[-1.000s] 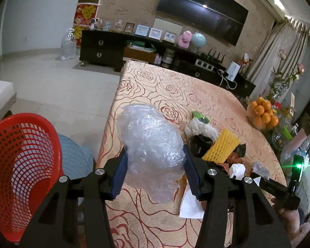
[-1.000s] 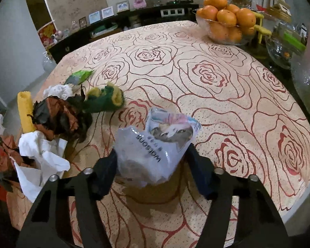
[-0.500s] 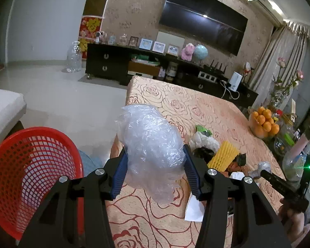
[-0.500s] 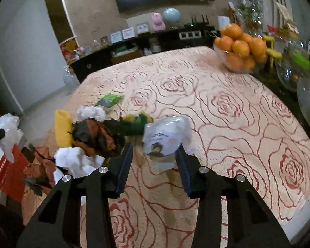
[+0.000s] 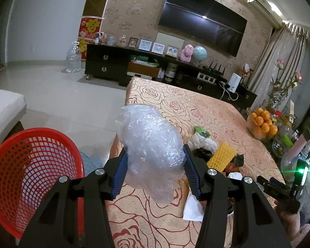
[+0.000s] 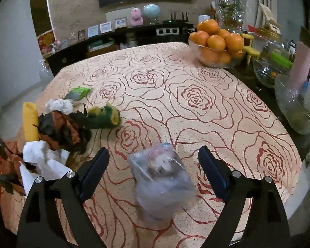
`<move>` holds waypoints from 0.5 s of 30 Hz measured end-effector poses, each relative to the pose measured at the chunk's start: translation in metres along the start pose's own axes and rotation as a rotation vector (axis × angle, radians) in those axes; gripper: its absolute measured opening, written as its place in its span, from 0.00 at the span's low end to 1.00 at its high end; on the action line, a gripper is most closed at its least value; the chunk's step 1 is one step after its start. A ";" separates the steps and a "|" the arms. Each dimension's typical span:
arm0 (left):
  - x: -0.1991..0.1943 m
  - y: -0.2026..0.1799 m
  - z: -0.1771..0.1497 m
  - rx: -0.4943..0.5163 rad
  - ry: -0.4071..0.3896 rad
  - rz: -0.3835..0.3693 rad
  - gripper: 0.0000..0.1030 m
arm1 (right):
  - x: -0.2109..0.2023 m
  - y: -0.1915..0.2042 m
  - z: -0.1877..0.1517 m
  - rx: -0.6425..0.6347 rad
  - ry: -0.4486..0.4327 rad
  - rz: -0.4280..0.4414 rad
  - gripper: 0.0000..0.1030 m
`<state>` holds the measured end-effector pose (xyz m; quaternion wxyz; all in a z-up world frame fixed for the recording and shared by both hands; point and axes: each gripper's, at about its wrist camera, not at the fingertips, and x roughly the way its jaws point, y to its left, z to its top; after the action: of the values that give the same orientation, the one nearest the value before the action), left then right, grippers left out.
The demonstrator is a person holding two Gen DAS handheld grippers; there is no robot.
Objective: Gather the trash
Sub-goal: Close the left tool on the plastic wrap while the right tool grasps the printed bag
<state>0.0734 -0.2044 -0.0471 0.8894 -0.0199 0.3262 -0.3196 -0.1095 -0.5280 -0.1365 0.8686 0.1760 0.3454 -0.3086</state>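
Room: living room; long table [image 6: 196, 111] under a rose-patterned cloth, television on the far wall.
Left gripper [image 5: 154, 165]: clamped on a crumpled clear plastic bag [image 5: 150, 146], held above the table edge, presumably bound for the bin.
Red mesh basket [image 5: 29, 169]: on the floor beside the table, mouth toward the gripper; the likely collection point.
Right gripper [image 6: 154, 171]: jaws have just been opening and stand wide; printed wrapper [image 6: 161, 184] sits blurred between them, untouched by either pad, apparently released.
Remaining trash [image 6: 60, 128]: heaped near the table edge, tissue, dark leaves, yellow foam sleeve.
Orange bowl [image 6: 217, 47]: far side, well apart from the trash.
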 end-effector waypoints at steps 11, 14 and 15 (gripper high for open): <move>0.002 -0.001 -0.001 -0.003 0.006 0.001 0.47 | 0.005 0.002 -0.016 -0.065 0.056 -0.030 0.83; 0.001 0.002 -0.002 -0.003 0.006 -0.003 0.47 | 0.010 -0.003 -0.022 -0.080 0.096 -0.052 0.68; 0.001 0.001 -0.002 -0.002 0.004 -0.004 0.47 | 0.013 -0.005 -0.023 -0.077 0.112 -0.049 0.59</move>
<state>0.0735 -0.2036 -0.0496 0.8880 -0.0207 0.3284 -0.3213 -0.1170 -0.5255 -0.1627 0.8463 0.1507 0.4092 -0.3060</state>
